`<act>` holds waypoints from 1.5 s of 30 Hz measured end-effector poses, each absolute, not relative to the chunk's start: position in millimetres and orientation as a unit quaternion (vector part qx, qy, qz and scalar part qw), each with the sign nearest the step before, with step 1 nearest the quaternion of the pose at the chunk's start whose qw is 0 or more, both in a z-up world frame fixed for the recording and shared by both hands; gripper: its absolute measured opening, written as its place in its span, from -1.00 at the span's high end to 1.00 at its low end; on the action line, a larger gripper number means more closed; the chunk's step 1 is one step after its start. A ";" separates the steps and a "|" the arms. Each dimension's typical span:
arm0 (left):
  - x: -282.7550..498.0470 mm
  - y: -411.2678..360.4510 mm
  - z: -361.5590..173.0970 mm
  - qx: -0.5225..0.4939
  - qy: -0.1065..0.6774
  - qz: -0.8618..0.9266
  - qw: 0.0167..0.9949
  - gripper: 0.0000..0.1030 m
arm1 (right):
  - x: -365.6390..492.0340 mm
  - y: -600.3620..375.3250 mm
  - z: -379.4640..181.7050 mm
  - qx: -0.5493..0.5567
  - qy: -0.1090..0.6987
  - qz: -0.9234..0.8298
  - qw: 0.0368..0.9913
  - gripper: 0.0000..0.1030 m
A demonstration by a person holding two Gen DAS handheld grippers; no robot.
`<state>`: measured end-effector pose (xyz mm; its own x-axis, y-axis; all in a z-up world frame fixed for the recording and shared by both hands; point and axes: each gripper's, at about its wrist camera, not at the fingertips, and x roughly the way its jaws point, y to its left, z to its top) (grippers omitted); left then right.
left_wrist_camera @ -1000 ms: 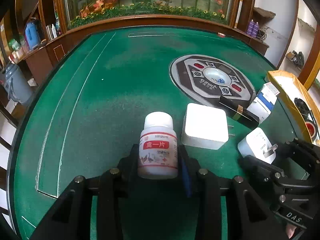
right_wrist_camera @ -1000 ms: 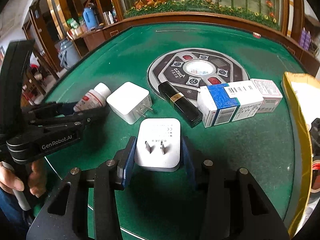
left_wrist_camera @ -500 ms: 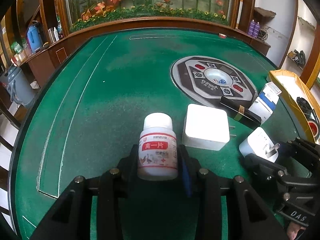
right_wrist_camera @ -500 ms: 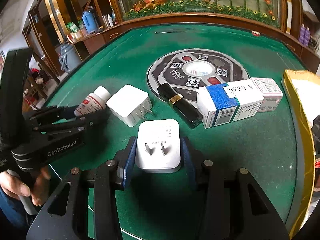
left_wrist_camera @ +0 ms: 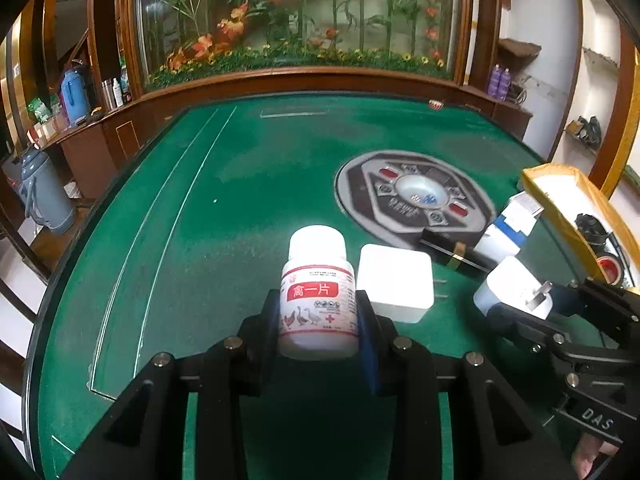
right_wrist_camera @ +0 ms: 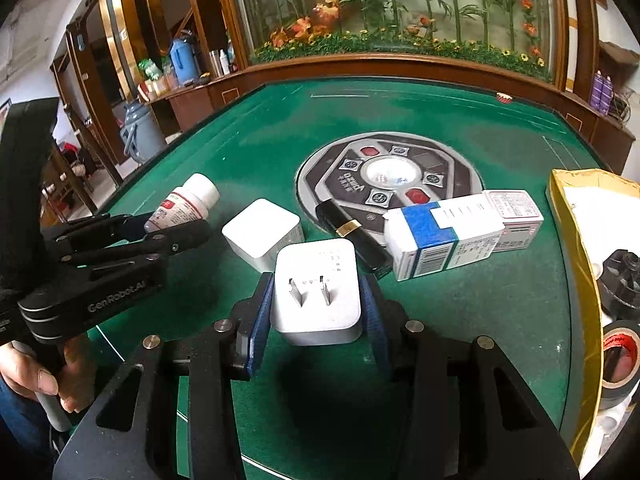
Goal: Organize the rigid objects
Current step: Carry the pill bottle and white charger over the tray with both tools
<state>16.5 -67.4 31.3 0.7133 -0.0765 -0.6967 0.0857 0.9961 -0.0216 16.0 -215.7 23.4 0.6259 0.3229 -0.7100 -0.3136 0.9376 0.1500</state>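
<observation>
My left gripper (left_wrist_camera: 318, 320) is shut on a white pill bottle (left_wrist_camera: 318, 292) with a red label, held just above the green table. My right gripper (right_wrist_camera: 316, 308) is shut on a white plug adapter (right_wrist_camera: 316, 292), prongs facing the camera. The adapter also shows in the left wrist view (left_wrist_camera: 514, 290), the bottle in the right wrist view (right_wrist_camera: 184, 206). A white cube charger (right_wrist_camera: 262, 232) lies between them. A black lipstick tube (right_wrist_camera: 352, 236) and two medicine boxes (right_wrist_camera: 444, 236) lie to the right.
A yellow cardboard box (right_wrist_camera: 576, 216) at the right edge holds a tape roll (right_wrist_camera: 618, 354) and a black object. A round control panel (right_wrist_camera: 390, 180) sits in the middle of the green table (right_wrist_camera: 500, 288). A wooden rail and planter run along the far edge.
Both grippers have lifted and tilted slightly with their objects; more of the far room shows. The bottle and the adapter stay gripped. The other objects have not moved.
</observation>
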 end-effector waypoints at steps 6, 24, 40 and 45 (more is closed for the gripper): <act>11.6 -77.3 39.7 -0.011 0.372 -0.073 0.925 0.32 | 11.7 -233.2 26.8 0.036 0.394 0.158 0.905 0.17; 4.0 -248.4 91.3 0.018 0.362 -0.239 0.901 0.31 | -29.6 -409.0 98.2 0.122 0.362 0.026 0.924 0.18; 76.4 -388.4 50.5 0.047 0.447 -0.275 0.850 0.31 | 47.4 -518.9 61.8 0.177 0.465 -0.043 0.866 0.18; 84.8 -391.3 46.1 0.043 0.449 -0.276 0.849 0.30 | 58.4 -522.5 60.0 0.173 0.469 -0.053 0.865 0.17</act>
